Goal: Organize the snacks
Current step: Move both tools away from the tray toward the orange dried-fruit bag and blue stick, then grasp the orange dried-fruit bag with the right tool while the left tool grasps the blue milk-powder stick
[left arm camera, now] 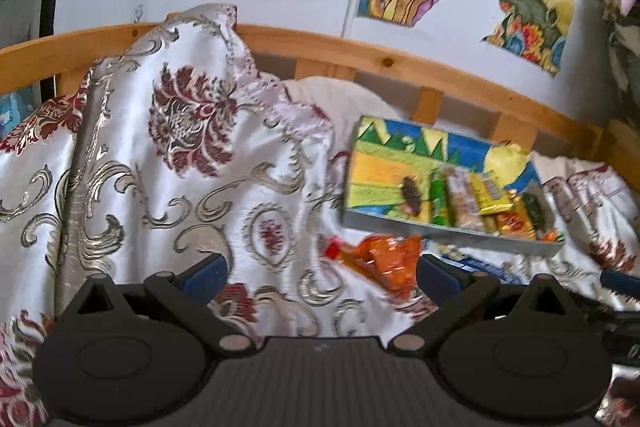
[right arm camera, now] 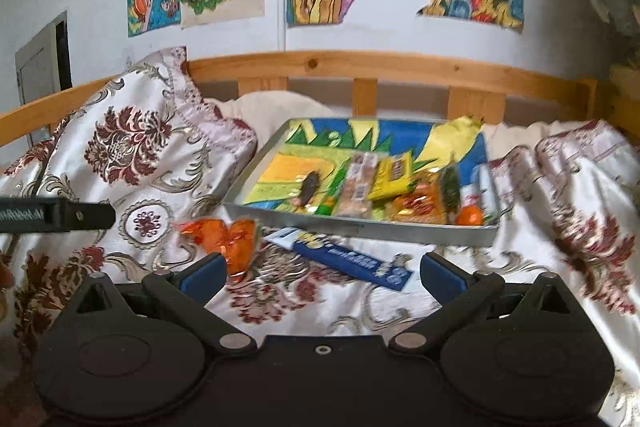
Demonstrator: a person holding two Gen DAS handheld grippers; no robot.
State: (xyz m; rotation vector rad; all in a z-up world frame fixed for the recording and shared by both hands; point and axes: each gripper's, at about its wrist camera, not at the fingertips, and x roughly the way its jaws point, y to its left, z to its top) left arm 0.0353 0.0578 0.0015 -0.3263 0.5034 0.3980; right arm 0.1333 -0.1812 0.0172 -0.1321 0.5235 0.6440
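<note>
- Left wrist view: my left claw (left arm camera: 320,269) is spread wide and empty. The orange snack packet (left arm camera: 380,259) lies on the bedspread (left arm camera: 160,167) at my 1 o'clock; it looks light and crinkly, so I would pinch a sealed end.
- Right wrist view: my right claw (right arm camera: 322,273) is also spread and empty. The blue bar (right arm camera: 344,259), at 12 o'clock before the tray (right arm camera: 360,227), seems stiff; I would grip across its middle.

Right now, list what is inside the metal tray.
The metal tray holds a row of wrapped snacks toward its right: a dark oblong piece, a yellow packet and orange packets. A colourful drawing lines its floor, partly covered by them.
</note>
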